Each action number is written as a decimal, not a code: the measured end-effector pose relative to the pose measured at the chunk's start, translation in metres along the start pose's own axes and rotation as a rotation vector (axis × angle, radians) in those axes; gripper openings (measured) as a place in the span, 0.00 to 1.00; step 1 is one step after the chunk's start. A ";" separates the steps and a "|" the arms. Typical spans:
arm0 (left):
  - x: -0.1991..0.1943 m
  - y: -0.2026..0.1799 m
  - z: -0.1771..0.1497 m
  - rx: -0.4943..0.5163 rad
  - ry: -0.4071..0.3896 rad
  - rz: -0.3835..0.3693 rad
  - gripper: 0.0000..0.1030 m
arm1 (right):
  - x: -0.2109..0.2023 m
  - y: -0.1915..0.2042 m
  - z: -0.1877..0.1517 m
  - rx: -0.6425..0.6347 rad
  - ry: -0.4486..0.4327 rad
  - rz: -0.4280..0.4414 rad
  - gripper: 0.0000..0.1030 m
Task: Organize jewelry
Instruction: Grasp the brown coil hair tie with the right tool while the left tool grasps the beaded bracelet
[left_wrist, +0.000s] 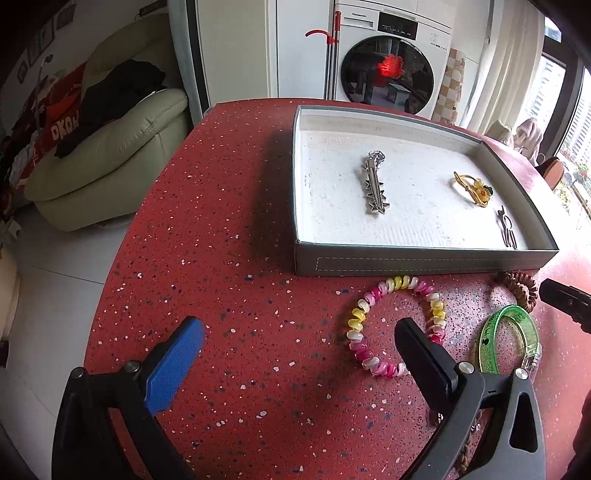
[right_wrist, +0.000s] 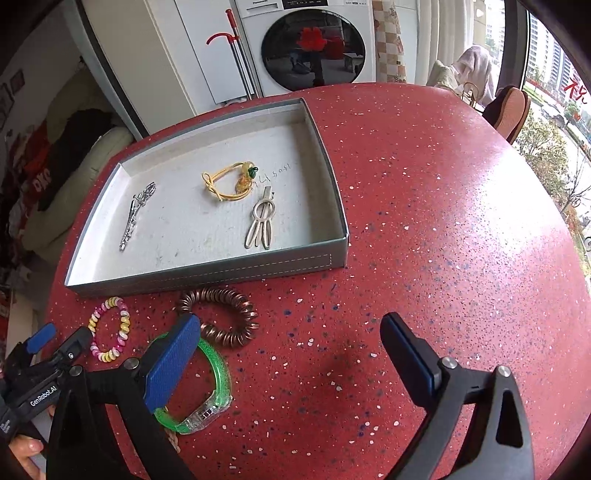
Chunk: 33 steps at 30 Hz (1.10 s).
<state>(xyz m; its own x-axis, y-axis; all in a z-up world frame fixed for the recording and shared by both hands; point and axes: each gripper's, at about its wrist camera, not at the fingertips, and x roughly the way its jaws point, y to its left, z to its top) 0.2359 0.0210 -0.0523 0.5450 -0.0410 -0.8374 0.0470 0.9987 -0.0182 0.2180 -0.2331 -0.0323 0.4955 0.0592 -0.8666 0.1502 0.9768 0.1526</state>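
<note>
**Two open tools over a red desk with jewelry**

The left tool (left_wrist: 299, 339) is wide open and holds nothing. It hangs above the red speckled desk (left_wrist: 229, 258). Its right finger is in front of the pink, yellow and white spiral hair tie (left_wrist: 395, 325), which lies flat on the desk just in front of the gray tray (left_wrist: 424, 262).

The right tool (right_wrist: 291, 339) is wide open too, and it holds nothing. Its left finger, with a blue pad, is over the green bracelet (right_wrist: 218, 369). I cannot tell if it touches it. The green bracelet lies on the desk. The brown spiral hair tie (right_wrist: 221, 317) lies just behind it, near the front wall of the tray.

Three things lie inside the tray on its white floor. The silver star hair clip (left_wrist: 375, 182) is on the left. The yellow hair tie with a flower charm (right_wrist: 232, 181) is in the middle. The pale metal hair clip (right_wrist: 260, 221) is just beside it, nearer the front wall.

A washing machine (left_wrist: 391, 62) stands behind the desk, and a pale green sofa (left_wrist: 110, 147) is off to the left.
</note>
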 end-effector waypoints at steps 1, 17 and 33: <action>0.001 -0.001 0.001 0.003 -0.001 0.000 1.00 | 0.003 0.002 0.001 -0.011 0.003 -0.007 0.93; 0.008 -0.018 0.000 0.078 0.002 0.002 0.89 | 0.018 0.028 -0.001 -0.159 0.020 -0.057 0.55; 0.000 -0.040 -0.005 0.182 -0.005 -0.077 0.34 | 0.015 0.051 -0.009 -0.265 0.020 -0.062 0.13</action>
<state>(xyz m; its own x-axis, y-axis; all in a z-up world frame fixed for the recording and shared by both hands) 0.2301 -0.0191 -0.0538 0.5379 -0.1178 -0.8347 0.2395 0.9707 0.0173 0.2250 -0.1807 -0.0417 0.4753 -0.0006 -0.8798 -0.0506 0.9983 -0.0281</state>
